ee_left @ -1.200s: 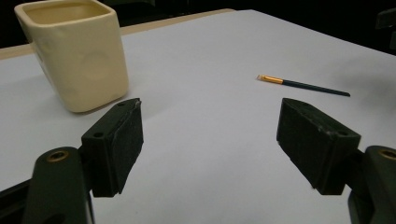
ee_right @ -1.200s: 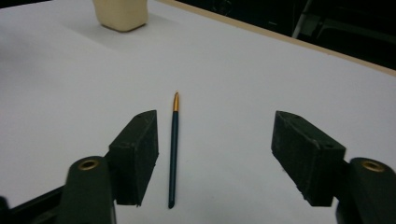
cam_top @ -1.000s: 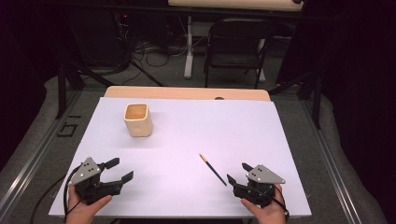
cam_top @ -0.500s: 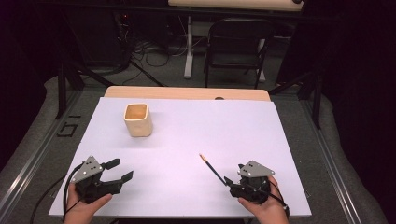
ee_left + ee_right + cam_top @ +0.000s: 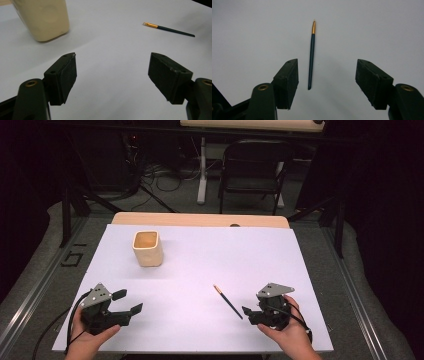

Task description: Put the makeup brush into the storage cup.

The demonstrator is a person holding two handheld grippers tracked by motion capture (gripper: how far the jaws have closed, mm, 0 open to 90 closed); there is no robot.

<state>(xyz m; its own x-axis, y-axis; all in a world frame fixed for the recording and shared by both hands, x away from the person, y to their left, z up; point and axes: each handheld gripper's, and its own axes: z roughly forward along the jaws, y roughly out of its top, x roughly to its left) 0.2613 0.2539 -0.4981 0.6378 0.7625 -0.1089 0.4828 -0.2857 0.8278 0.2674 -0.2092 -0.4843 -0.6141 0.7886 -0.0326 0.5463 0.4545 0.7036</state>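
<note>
Right gripper (image 5: 327, 75) has crept up on the paintbrush (image 5: 311, 55) — jaws wide, empty, straddling its handle end, ready to pinch.

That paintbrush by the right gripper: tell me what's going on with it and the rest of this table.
A person holds a two-jaw gripper in each hand over a white table. The right gripper has its jaws open around the handle end of the thin paintbrush, which lies flat and is not yet gripped. The left gripper is open too, with nothing between its jaws. A cream cup stands upright on the far left of the sheet, apart from both.
</note>
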